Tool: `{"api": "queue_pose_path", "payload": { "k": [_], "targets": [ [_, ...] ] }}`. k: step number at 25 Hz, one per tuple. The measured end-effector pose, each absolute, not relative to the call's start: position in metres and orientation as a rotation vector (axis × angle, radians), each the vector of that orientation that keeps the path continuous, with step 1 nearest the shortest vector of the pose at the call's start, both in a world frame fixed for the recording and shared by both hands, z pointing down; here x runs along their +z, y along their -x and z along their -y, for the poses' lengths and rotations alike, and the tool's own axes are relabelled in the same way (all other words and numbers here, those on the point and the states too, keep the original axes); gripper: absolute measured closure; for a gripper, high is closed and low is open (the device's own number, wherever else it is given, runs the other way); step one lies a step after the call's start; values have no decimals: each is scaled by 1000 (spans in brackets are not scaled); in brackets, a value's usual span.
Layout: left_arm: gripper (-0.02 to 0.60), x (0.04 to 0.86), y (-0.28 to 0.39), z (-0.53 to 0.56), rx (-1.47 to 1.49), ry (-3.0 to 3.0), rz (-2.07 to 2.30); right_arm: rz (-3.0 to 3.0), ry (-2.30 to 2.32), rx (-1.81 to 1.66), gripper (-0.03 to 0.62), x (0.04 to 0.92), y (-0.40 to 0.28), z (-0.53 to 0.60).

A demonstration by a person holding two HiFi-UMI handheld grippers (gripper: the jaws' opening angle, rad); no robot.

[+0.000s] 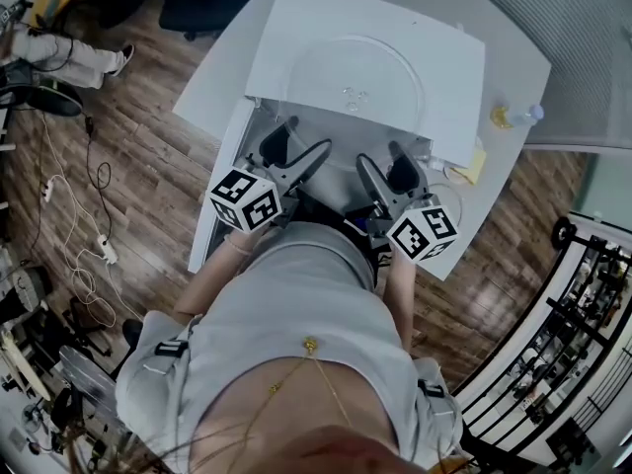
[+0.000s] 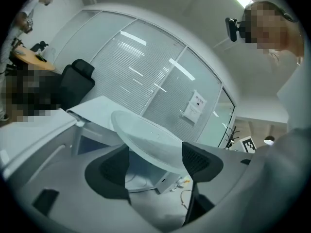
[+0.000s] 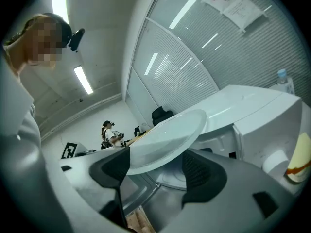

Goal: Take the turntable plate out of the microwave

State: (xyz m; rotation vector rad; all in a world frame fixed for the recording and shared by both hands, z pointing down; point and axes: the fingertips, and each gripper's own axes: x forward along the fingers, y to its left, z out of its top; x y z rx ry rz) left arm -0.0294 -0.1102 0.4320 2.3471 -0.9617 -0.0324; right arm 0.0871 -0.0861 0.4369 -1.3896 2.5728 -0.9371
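The clear glass turntable plate point(image 1: 355, 77) lies on top of the white microwave point(image 1: 296, 18), its near rim sticking out over the front. My left gripper point(image 1: 296, 144) and right gripper point(image 1: 380, 161) hover side by side at the microwave's front, both open. In the left gripper view the plate point(image 2: 146, 140) has its rim between the wide-set jaws of the left gripper point(image 2: 155, 166), and no pad presses on it. The right gripper view shows the same: the plate point(image 3: 165, 140) reaches in between the spread fingers of the right gripper point(image 3: 158, 171).
The microwave's door point(image 1: 219, 191) hangs open at the left, over the white table point(image 1: 212, 77). A plastic bottle point(image 1: 518, 117) and a yellow note point(image 1: 472, 166) sit to the right. Cables point(image 1: 94, 225) trail over the wooden floor; a black rack point(image 1: 583, 314) stands at the right.
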Motion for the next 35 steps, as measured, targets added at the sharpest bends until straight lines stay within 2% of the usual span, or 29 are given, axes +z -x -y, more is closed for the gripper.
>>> {"api": "queue_pose_path", "payload": {
  "k": [6,13,35],
  "targets": [
    [244,423,45,89,-22,-2437,990,-2647,1480,-830,273,435,-91,73],
    [244,429,32,69,219,-2667,1031,-2717,1542,-725,273,436,-90,66],
    [244,444,25,95,260,-2649,1093,-2664,1653,-679,272,442,-91,95]
  ]
}}
